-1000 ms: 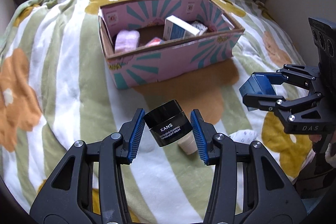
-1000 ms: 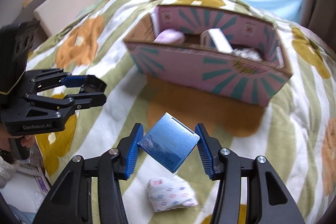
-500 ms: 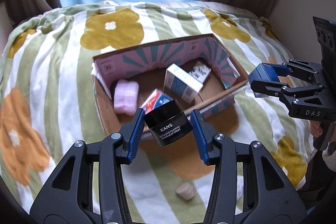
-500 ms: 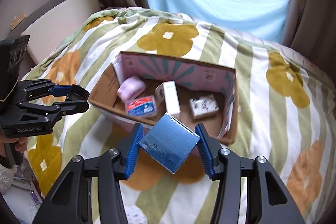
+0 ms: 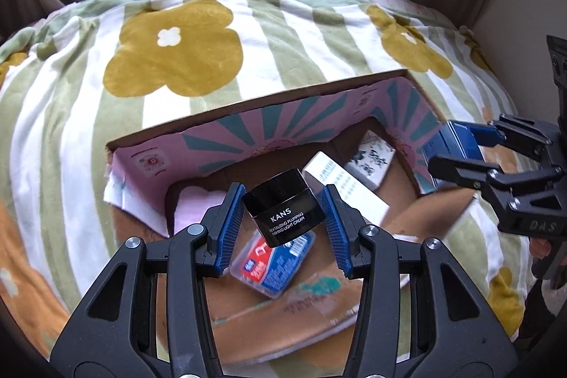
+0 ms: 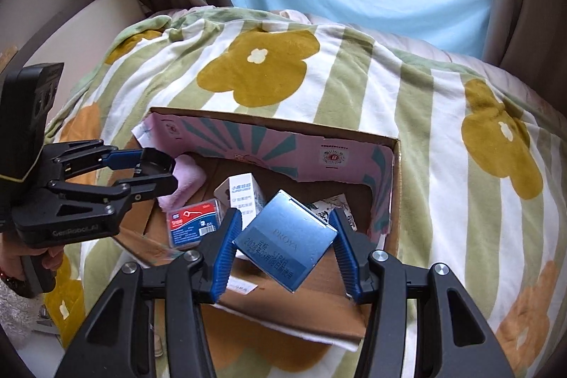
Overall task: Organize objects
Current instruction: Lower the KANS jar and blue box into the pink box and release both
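Both claws now over box (image 6: 358, 151) w/ pkgs.

Soft daylight, seemingly backlit; fisheye-warped, blurred edges.

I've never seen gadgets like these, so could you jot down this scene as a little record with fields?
Setting: green-striped flowered blanket
Container: open pink cardboard box
Left gripper: fingers clamp a black round KANS cream jar above the box
Right gripper: fingers clamp a blue square PROYA carton above the box
Already inside: pink soft pad, white carton, red-and-blue flat case, black-and-white patterned packet
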Tool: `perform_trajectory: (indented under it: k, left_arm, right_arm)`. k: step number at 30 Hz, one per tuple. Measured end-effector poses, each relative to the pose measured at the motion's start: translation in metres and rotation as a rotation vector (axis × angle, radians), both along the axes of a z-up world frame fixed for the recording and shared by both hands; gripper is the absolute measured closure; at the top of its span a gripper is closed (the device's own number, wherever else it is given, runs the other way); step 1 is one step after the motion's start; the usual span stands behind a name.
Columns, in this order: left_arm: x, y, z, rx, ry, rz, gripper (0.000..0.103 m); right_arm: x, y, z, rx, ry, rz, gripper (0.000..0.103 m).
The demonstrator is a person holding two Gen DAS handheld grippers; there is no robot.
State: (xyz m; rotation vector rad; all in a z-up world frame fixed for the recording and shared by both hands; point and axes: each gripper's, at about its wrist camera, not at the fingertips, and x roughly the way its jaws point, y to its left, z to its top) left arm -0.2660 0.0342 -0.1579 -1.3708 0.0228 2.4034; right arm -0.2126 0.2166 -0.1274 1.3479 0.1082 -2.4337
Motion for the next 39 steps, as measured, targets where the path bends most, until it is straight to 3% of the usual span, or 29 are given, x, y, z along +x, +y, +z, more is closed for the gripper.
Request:
perform_trajectory:
  k: [13,15,16,17,18,20,39]
  left_arm:
    - [-0.031,-0.001,-0.027,-0.027,-0.074,0.039,0.061]
    - [-0.031,-0.003,-0.026,0.01,-0.078,0.056,0.048]
    - [-0.031,-0.004,-0.025,0.027,-0.083,0.063,0.008]
    - [-0.031,-0.006,-0.023,0.04,-0.073,0.079,0.001]
    - [-0.031,-0.006,-0.022,0.042,-0.07,0.08,0.0]
    - [-0.03,-0.007,-0.018,0.035,-0.049,0.087,0.0]
    - [0.04,-0.03,0.027,0.041,0.028,0.127,0.0]
  right_arm:
    - [-0.017,0.006,-0.026,-0.036,-0.075,-0.014,0.056]
    - [-0.021,0.007,-0.03,-0.036,-0.103,-0.03,0.056]
    - [-0.023,0.008,-0.032,-0.032,-0.123,-0.04,0.055]
    - [-0.024,0.009,-0.033,-0.031,-0.134,-0.05,0.047]
    - [-0.024,0.011,-0.032,-0.039,-0.137,-0.06,0.035]
    - [-0.023,0.017,-0.029,-0.076,-0.129,-0.074,0.027]
    - [0.006,0.016,0.01,-0.115,-0.04,-0.069,0.023]
